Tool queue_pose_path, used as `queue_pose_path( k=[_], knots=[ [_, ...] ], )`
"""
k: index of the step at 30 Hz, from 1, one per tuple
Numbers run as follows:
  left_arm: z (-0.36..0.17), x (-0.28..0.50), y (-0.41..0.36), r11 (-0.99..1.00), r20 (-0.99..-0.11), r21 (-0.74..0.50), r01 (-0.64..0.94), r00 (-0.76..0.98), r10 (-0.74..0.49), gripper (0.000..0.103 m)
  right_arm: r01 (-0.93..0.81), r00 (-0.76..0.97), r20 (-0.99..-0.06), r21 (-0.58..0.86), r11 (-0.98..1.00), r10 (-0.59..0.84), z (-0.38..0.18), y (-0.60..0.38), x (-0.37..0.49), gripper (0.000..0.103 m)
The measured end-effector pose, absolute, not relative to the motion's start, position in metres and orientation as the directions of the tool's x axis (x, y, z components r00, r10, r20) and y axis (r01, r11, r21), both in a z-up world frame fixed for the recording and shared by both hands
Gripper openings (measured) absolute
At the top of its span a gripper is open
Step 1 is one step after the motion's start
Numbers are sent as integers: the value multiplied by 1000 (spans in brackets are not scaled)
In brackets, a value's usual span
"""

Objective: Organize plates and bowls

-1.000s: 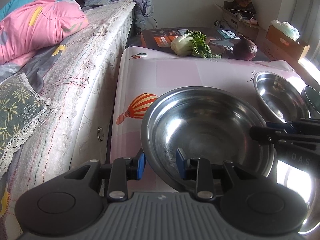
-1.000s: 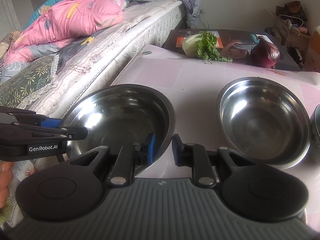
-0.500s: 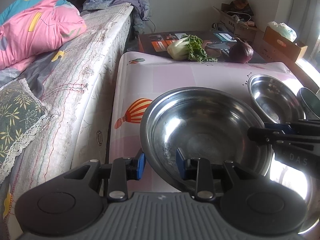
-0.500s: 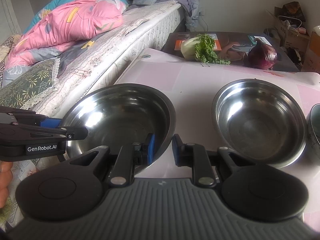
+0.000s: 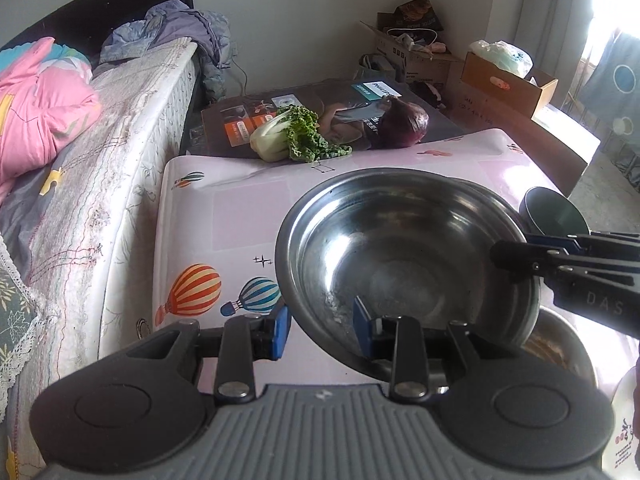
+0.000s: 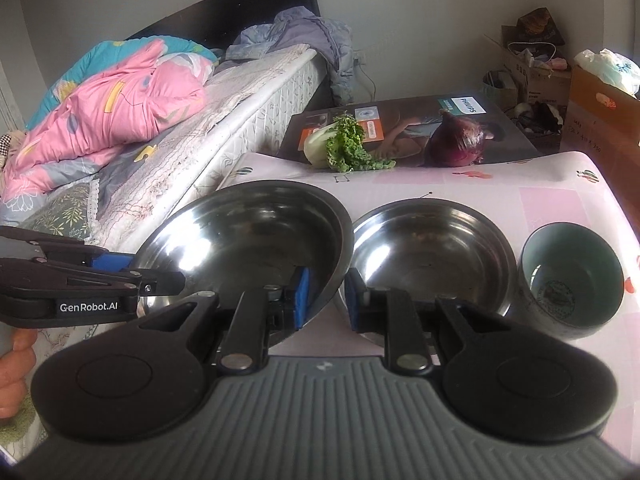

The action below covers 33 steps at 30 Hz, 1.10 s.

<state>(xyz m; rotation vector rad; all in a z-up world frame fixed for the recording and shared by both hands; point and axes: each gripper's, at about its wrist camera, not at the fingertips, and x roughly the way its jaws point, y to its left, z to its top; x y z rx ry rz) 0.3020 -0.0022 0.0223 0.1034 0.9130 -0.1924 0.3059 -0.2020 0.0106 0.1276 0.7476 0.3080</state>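
A large steel bowl (image 5: 404,256) (image 6: 248,240) is held in the air above the pink table (image 5: 224,220), one gripper on each side of its rim. My left gripper (image 5: 320,330) is shut on its near-left rim. My right gripper (image 6: 326,300) is shut on its right rim. A second steel bowl (image 6: 432,256) sits on the table just to the right; the lifted bowl's edge overlaps it. In the left wrist view only its far rim (image 5: 500,200) shows behind the lifted bowl. A dark green cup-like bowl (image 6: 572,280) (image 5: 554,212) stands further right.
A bed (image 6: 168,136) runs along the table's left side. A cabbage (image 6: 340,144) and a red onion (image 6: 460,140) lie on a flat box (image 6: 408,120) at the table's far edge. Another steel dish (image 5: 560,348) and a white plate (image 5: 624,432) sit at the lower right.
Both grippers have carried the large bowl up and to the right. It has gone from beside the second bowl to overlapping it. The green cup has come into view.
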Motion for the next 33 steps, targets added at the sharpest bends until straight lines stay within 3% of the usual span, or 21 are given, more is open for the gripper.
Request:
queue_pose_path(
  k=[12, 25, 30, 33],
  knots=[
    [-15, 351, -89, 955, -846, 9, 296, 512, -150, 36, -97, 690, -686, 232, 968, 233, -13, -294, 333, 21],
    [-37, 369, -101, 957, -871, 43, 287, 480, -105, 36, -82, 652, -728, 210, 974, 212, -43, -302, 359, 23],
    [-32, 366, -96, 960, -868, 42, 277, 486, -102, 39, -74, 646, -734, 213, 974, 210, -45, -302, 361, 32],
    [-28, 363, -92, 962, -865, 40, 269, 492, -102, 44, -79, 654, -722, 230, 970, 225, -42, -302, 360, 46]
  ],
)
